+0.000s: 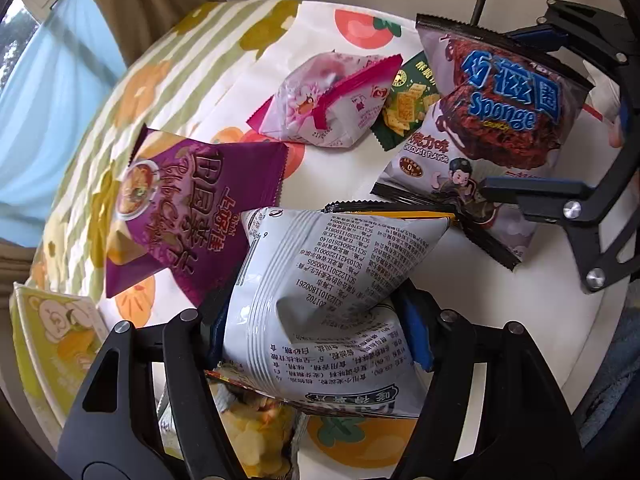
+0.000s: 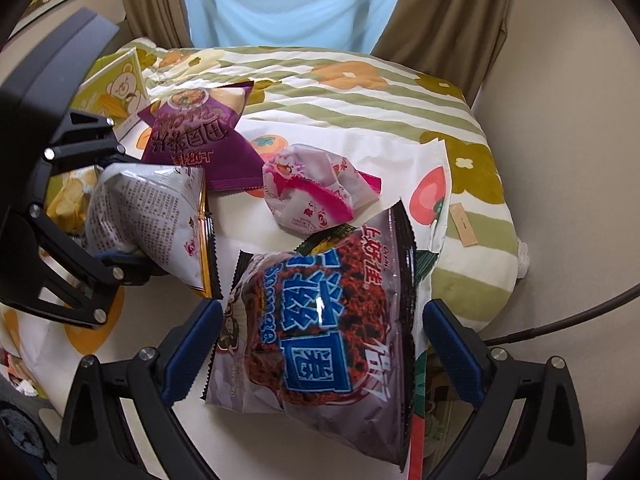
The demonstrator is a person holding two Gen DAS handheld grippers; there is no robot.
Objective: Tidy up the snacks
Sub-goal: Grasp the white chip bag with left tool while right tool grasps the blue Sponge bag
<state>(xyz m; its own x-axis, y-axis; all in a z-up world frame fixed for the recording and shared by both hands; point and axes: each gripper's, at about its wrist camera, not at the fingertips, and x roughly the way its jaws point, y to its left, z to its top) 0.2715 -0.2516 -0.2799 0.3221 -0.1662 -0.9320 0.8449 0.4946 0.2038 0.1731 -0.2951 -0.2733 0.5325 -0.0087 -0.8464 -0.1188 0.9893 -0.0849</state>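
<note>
My left gripper is shut on a silver snack bag with printed text, seen from its back; it also shows in the right wrist view. My right gripper is open, its jaws on either side of the chocolate Sponge bag, which lies on the cloth; that bag shows in the left wrist view. A purple chip bag, a pink-and-white packet and a green cracker packet lie on the cloth.
The snacks lie on a white cloth with orange fruit prints over a green-striped floral cover. A yellow bear-print box sits at the left edge. A yellow chip bag lies under my left gripper. Curtains and a window are behind.
</note>
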